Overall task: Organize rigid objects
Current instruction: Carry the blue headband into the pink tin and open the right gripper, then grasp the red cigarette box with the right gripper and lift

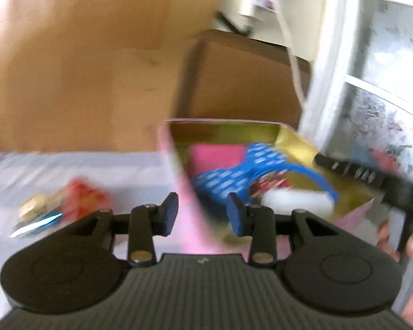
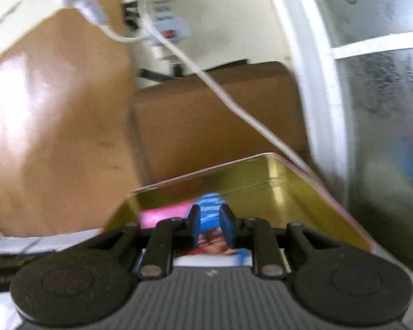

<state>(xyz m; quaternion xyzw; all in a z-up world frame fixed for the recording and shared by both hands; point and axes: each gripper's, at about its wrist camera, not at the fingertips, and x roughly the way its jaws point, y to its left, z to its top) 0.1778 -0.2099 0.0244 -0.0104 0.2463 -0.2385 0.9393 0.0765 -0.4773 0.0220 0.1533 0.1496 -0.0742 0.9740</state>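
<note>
A pink tin box with a gold inside (image 1: 294,143) stands open on the pale table; its near left wall lies between the fingers of my left gripper (image 1: 203,213), which is open. Inside lie a pink block (image 1: 214,155), a blue perforated plastic piece (image 1: 234,173) and a white object (image 1: 297,202). In the right wrist view my right gripper (image 2: 210,227) hovers over the same box (image 2: 303,200), its jaws a narrow gap apart with the blue piece (image 2: 210,206) seen between them; whether they grip it I cannot tell. The frames are blurred.
Red and gold small items (image 1: 68,200) lie on the table left of the box. A brown cardboard box (image 1: 242,82) stands behind it. A white cable (image 2: 234,104) hangs across. A wooden panel (image 1: 82,63) is on the left, a white window frame (image 1: 333,55) on the right.
</note>
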